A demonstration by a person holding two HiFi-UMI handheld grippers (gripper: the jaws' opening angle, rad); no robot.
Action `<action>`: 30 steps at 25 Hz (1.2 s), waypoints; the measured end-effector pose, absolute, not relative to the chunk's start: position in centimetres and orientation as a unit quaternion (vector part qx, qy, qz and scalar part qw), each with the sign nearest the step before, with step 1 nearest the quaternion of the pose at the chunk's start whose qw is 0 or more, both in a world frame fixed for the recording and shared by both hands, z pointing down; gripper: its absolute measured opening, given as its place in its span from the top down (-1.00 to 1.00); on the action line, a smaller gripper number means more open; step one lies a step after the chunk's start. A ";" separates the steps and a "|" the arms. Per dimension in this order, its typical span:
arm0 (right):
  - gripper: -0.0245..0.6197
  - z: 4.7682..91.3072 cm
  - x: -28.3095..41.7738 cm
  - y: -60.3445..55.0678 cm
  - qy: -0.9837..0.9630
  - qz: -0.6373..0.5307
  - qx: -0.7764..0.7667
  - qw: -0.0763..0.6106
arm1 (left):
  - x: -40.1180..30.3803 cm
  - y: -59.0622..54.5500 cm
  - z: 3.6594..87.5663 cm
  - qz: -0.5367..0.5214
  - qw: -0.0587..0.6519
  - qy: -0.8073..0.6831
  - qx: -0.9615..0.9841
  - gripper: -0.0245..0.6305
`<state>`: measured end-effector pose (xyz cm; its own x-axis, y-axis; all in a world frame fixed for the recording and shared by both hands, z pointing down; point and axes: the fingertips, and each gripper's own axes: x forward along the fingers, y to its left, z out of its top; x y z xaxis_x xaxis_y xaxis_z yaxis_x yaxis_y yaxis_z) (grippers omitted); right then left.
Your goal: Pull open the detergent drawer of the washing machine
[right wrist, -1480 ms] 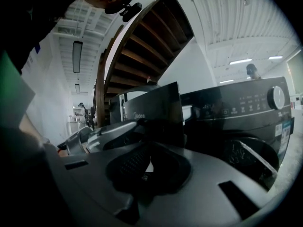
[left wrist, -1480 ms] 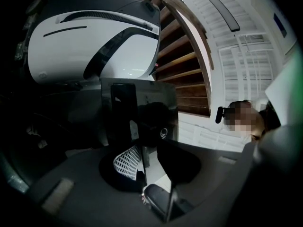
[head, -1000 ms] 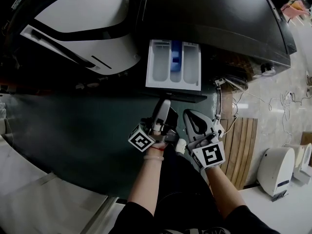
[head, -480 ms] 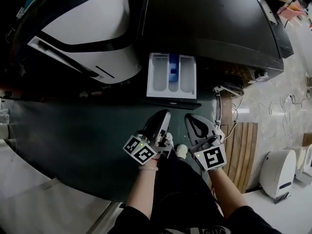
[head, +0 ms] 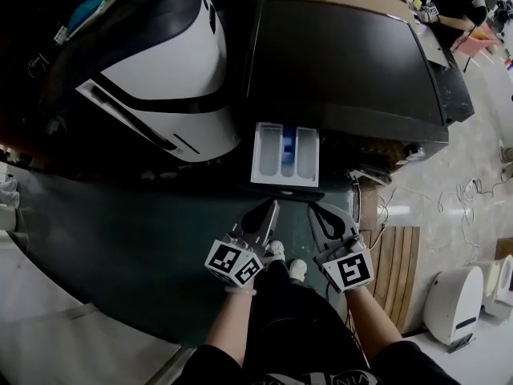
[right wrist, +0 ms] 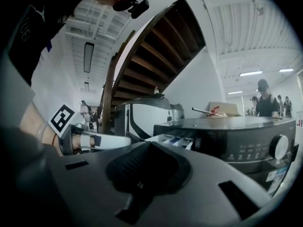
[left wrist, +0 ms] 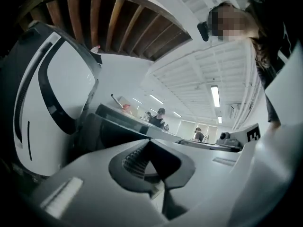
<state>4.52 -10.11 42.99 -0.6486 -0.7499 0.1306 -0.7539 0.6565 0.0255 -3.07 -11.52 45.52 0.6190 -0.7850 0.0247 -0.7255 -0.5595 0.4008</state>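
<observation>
Detergent drawer (head: 268, 152) stands pulled out at front-left of dark washing machine (head: 345, 54); white compartments exposed, blue insert (head: 288, 143) in middle.
L gripper (head: 271, 208) clenched, nothing btwn jaws, below drawer in head view, not touching.
R gripper (head: 315, 209) also closed, empty, beside L.
White appliance (head: 160, 70) left of washing machine.

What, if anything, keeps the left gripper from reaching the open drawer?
Probably nothing, so yes: the left gripper points at the drawer, which sticks out of the washer, with only a clear gap between. Its jaws are shut, so gripping would need them opened.
</observation>
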 end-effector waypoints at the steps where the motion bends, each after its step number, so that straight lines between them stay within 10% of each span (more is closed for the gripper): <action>1: 0.89 42.4 4.6 -10.2 -0.908 0.014 0.414 0.064 | -3.3 -11.6 45.0 -0.080 0.186 -0.434 0.878 0.90; 30: 0.89 31.3 5.6 -13.2 -0.909 -0.011 0.417 0.025 | -5.7 -14.8 33.9 -0.038 0.099 -0.483 0.869 0.90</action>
